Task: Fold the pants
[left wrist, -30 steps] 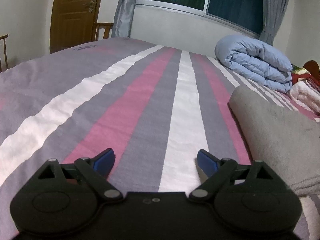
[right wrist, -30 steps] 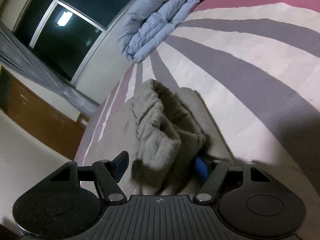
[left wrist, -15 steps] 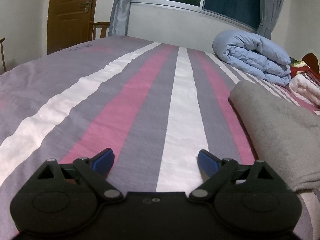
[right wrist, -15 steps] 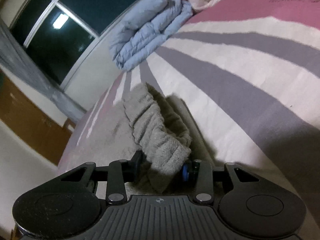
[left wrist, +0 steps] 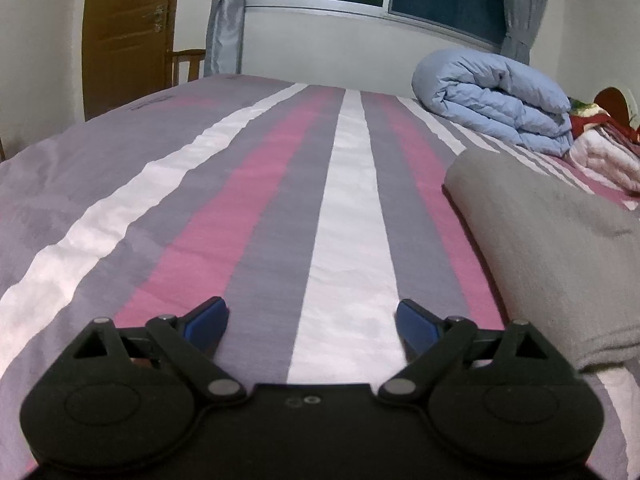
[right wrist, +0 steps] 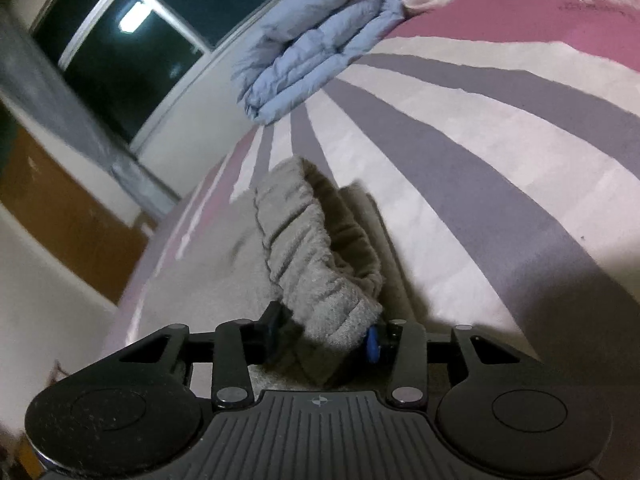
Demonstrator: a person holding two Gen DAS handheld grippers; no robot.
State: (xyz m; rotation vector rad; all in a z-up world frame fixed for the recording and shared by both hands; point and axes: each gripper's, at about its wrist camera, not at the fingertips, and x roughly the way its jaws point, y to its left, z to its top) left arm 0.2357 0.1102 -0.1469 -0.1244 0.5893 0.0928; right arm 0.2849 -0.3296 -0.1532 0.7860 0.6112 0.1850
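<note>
On the striped bed (left wrist: 224, 208) the grey pants (right wrist: 320, 280) lie partly doubled over, folding unfinished; the right gripper (right wrist: 324, 340) has just closed and pinches their bunched waistband, while the left gripper (left wrist: 312, 320) hovers released beside them, holding nothing

left claw (left wrist: 312, 316): wide apart, empty | right claw (right wrist: 322, 330): clamped (just closed on fabric)
</note>
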